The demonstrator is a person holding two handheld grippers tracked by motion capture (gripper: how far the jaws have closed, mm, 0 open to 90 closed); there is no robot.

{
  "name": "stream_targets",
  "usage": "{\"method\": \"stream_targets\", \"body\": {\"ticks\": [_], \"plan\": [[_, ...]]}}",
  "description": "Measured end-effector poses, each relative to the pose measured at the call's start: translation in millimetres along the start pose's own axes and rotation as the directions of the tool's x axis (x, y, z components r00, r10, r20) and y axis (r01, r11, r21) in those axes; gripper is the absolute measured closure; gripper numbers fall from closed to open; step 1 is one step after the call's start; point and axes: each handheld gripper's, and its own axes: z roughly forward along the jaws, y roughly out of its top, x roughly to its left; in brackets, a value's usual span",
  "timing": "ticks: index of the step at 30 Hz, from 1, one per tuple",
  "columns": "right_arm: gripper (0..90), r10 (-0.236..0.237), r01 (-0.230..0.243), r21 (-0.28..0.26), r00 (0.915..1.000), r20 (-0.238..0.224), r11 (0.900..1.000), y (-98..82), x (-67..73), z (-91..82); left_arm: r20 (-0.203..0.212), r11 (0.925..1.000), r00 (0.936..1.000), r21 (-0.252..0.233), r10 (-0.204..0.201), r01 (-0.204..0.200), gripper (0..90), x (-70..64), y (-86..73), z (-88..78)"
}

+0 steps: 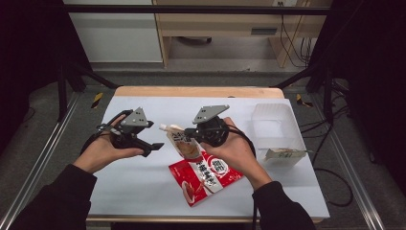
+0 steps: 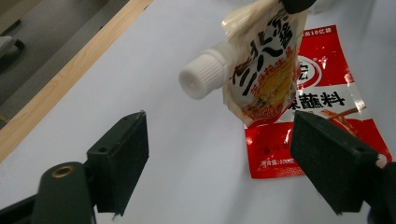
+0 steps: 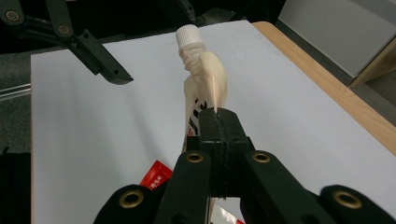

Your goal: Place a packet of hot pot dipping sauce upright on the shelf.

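Note:
My right gripper (image 1: pixel 192 136) (image 3: pixel 218 125) is shut on the edge of a cream spouted pouch (image 1: pixel 182 142) (image 3: pixel 206 87) with a white screw cap (image 2: pixel 203 76). It holds the pouch above the table with the spout pointing left. A red sachet (image 1: pixel 207 178) (image 2: pixel 323 97) lies flat on the white sheet below it. My left gripper (image 1: pixel 151 142) (image 2: pixel 219 158) hangs just left of the pouch. Its jaws stand wide apart and nothing is between them; the cap is a little beyond them.
A clear plastic tub (image 1: pixel 273 123) stands at the right of the white sheet (image 1: pixel 139 184). A small pale packet (image 1: pixel 284 154) lies in front of the tub. The wooden table edge (image 1: pixel 196 91) runs along the back.

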Motion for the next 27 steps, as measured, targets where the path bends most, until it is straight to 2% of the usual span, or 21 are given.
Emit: {"method": "stream_targets", "body": {"ticks": [6,15,19,21,23,27], "plan": [[90.0,-0.01,0.01,-0.003,0.9999,-0.01,1.0,0.0,2.6,-1.0,0.013,0.9996,0.9995,0.01,0.027,-0.027,25.1,-4.1,8.1,1.7],[90.0,-0.025,0.025,-0.013,0.9994,-0.026,1.0,-0.4,9.7,-1.3,0.018,0.9979,0.9981,0.027,0.059,-0.06,32.7,-6.0,9.5,5.0],[90.0,-0.031,0.031,-0.015,0.999,-0.032,0.999,0.9,11.1,0.6,0.022,0.9988,0.9986,0.01,0.048,-0.048,39.4,-3.8,11.7,4.9],[90.0,-0.032,0.031,-0.015,0.9989,-0.033,0.999,1.3,12.1,1.6,0.021,0.9975,0.9981,0.039,0.058,-0.059,42.9,-3.2,12.9,6.0],[90.0,-0.034,0.034,-0.012,0.9988,-0.035,0.999,1.6,12.8,2.5,0.041,0.9983,0.998,0.029,0.049,-0.05,44.1,-3.3,13.8,7.3],[90.0,-0.035,0.035,-0.015,0.9987,-0.037,0.999,1.9,12.8,2.6,0.029,0.9977,0.9978,0.031,0.06,-0.061,50.2,-3.3,15.7,8.8]]}}
